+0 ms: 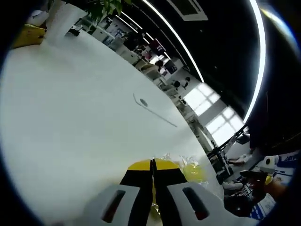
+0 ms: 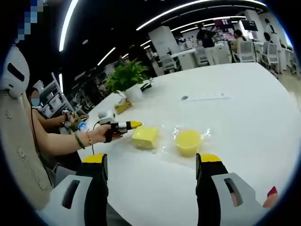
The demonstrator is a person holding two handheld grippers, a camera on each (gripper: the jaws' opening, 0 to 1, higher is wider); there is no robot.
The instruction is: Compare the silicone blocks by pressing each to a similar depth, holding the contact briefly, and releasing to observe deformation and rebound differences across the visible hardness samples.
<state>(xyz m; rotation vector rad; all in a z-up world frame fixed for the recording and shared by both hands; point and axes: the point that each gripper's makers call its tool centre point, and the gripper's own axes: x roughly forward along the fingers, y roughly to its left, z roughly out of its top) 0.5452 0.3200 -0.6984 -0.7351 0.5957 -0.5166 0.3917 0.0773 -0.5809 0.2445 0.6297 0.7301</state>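
Two yellow silicone blocks lie on clear plastic on the white table (image 2: 244, 122): a square block (image 2: 145, 137) and a round block (image 2: 188, 141). My right gripper (image 2: 151, 162) is open, its yellow-tipped jaws spread wide just short of both blocks and touching neither. A person's hand (image 2: 96, 135) holds my left gripper (image 2: 131, 125) shut, its yellow tip right at the square block's left edge. In the left gripper view the shut left gripper (image 1: 153, 165) points down at the table, with the round block (image 1: 194, 172) just to its right. I cannot tell whether it touches the square block.
A potted plant (image 2: 127, 75) and a small yellow box (image 2: 123, 107) stand at the table's far left. A thin strip with a dot (image 2: 207, 98) lies farther back. Chairs and people fill the room behind. A seated person's arm (image 2: 56, 141) reaches in from the left.
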